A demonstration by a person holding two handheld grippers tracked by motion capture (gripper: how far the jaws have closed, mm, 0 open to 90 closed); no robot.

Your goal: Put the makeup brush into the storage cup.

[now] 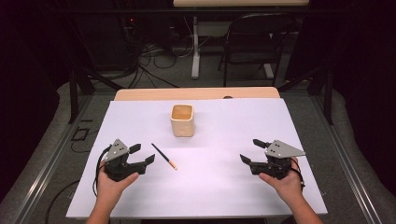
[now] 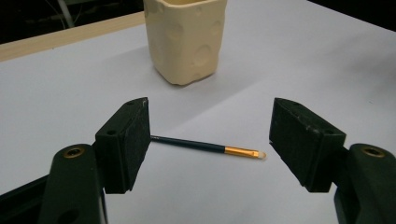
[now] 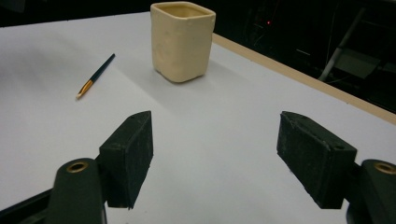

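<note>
From the high view, your left gripper (image 1: pixel 143 154) rests near the table's (image 1: pixel 224 196) left front, jaws spread and empty, with the small brush (image 1: pixel 164 156) lying flat just to its right, apart from the jaws. Your right gripper (image 1: pixel 250 150) sits well across the white surface, jaws likewise released and holding nothing. The cream square cup (image 1: pixel 182 120) stands upright farther back, between the two. This view also takes in a folding chair (image 1: pixel 254 39) and floor cables beyond the table.

Your left gripper view adds detail: the brush (image 2: pixel 205 146) lies crosswise between the parted jaws, dark handle, gold ferrule, pale tip, with the cup (image 2: pixel 186 39) behind it.

Your right gripper view puts the brush (image 3: pixel 95 75) far off to the left and the cup (image 3: pixel 182 41) ahead, showing its open mouth.
</note>
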